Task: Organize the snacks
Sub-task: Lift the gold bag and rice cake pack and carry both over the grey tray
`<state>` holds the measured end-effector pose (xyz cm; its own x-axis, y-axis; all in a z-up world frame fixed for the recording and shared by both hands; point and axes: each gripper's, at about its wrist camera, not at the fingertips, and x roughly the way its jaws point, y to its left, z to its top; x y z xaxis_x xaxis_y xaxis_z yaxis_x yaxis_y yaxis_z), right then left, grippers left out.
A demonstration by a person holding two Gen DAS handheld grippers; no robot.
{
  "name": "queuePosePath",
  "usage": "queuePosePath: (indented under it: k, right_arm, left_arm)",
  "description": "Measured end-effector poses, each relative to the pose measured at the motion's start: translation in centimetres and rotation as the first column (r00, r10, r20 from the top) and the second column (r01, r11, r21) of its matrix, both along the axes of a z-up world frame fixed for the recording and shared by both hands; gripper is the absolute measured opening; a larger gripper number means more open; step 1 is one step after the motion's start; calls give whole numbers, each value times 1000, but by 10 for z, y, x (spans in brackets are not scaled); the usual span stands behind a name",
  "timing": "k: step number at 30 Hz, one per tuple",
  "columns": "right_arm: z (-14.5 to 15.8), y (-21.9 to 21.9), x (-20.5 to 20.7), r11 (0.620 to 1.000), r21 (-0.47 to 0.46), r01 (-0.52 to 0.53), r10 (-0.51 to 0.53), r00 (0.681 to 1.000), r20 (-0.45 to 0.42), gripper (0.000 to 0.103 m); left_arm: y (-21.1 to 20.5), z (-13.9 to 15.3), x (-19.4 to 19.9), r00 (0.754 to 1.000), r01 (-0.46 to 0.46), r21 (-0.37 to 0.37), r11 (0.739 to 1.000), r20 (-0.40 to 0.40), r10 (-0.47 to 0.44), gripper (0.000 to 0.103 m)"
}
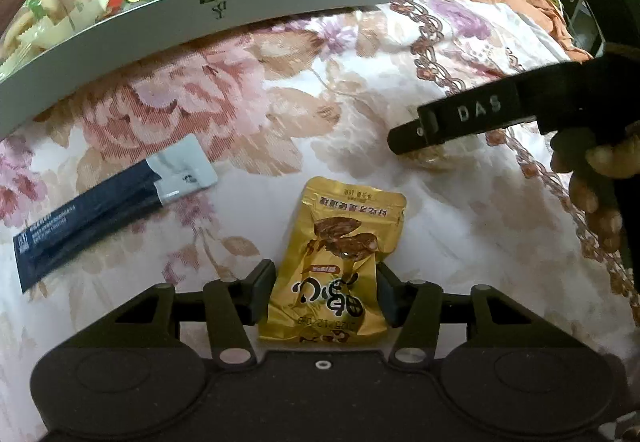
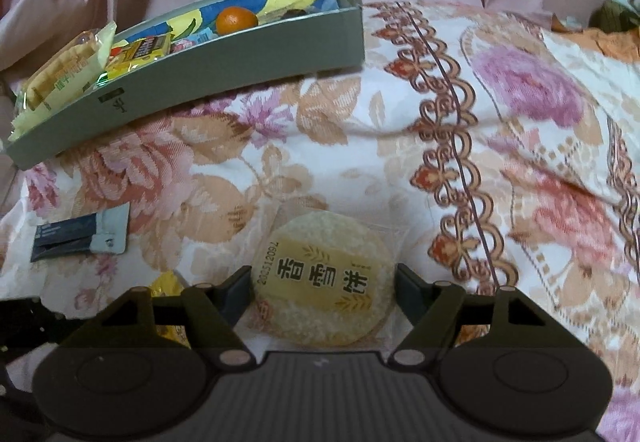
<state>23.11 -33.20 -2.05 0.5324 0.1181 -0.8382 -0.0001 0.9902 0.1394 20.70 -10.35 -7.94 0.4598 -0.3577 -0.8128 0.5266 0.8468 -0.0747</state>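
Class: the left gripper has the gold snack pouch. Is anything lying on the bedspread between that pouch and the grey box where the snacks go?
Nothing visible blocks it. Between the gold snack pouch and the grey box lies only open floral bedspread. The dark blue sachet lies off to the left, and the right gripper off to the right.

Black left claw (image 1: 326, 292), silver pivot screws, right claw (image 1: 404, 142) embossed "DAS", round housings

Glossy gold foil pouch (image 1: 336, 262), brown print; pale round rice cracker (image 2: 324, 282), yellow label; navy-and-white sachet (image 1: 108, 202); grey cardboard tray (image 1: 192, 26); pink-and-orange floral bedspread (image 2: 500, 162).
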Motion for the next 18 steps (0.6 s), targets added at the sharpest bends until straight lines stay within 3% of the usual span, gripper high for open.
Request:
queuePosePath:
  k: [6,10,18]
  right_arm:
    - [3,-7,-8,998,52,27,-26,999,-32,77]
    - [4,-6,-11,998,60,27,-25,999,-39,77]
    - [4,-4,-11,999,41,21,-19,999,-38,77]
  left_arm:
    - [-3,-4,0,1000,27,11,1000,5,-27,61]
    - [-4,-3,1,1000,29,28,999,9,-30,55]
    - [4,3,-5,999,-51,-33,998,7,51,53]
